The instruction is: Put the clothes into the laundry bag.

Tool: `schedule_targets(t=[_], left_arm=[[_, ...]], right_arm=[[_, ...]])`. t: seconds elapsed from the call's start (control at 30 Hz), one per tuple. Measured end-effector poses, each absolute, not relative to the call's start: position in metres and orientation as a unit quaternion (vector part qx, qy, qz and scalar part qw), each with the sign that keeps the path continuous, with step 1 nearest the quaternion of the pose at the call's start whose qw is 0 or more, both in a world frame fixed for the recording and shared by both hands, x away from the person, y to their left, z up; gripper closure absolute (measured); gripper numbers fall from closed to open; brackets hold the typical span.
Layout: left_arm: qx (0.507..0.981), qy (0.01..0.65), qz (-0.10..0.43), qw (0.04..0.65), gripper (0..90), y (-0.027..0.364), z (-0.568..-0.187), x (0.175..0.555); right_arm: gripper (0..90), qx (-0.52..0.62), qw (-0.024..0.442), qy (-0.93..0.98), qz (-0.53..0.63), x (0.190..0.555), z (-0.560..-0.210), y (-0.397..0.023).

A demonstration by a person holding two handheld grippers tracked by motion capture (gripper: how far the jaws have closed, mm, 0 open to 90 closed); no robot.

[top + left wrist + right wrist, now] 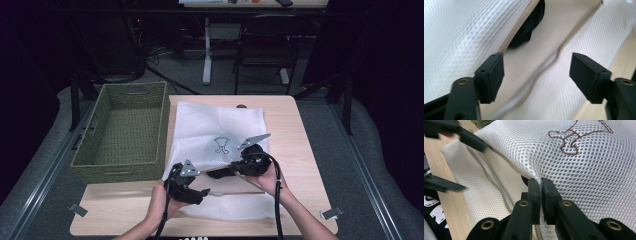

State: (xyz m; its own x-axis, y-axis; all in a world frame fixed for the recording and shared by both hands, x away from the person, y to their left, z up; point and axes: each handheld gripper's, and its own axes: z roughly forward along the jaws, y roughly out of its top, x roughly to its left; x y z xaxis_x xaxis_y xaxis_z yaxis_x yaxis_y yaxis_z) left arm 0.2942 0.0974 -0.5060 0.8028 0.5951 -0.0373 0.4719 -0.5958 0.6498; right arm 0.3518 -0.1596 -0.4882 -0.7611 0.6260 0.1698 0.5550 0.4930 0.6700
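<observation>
R fingers pinch mesh bag | brown emblem (no legible text)

White mesh bag, brown emblem; olive, perhaps woven, basket

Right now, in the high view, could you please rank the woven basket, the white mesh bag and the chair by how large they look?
1. white mesh bag
2. woven basket, close behind it
3. chair, which stands farther off, so its true size is unsure.
</observation>
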Motion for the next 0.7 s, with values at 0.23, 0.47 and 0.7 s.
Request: schedule_targets(t=[0.23,0.47,0.7], left_arm=[[0.889,0.323,0.086,0.312,16.5,0.141,-0.504,0.28],[0.878,0.36,0.072,0.308,8.6,0.175,-0.496,0.276],[0.862,0.415,0.02,0.291,6.3,0.201,-0.516,0.285]], right_arm=[[86.5,0.339,0.048,0.868,0.359,0.35,-0.491,-0.158],[86.5,0.341,0.052,0.869,0.356,0.349,-0.492,-0.161],[86.5,0.34,0.052,0.873,0.347,0.348,-0.494,-0.164]])
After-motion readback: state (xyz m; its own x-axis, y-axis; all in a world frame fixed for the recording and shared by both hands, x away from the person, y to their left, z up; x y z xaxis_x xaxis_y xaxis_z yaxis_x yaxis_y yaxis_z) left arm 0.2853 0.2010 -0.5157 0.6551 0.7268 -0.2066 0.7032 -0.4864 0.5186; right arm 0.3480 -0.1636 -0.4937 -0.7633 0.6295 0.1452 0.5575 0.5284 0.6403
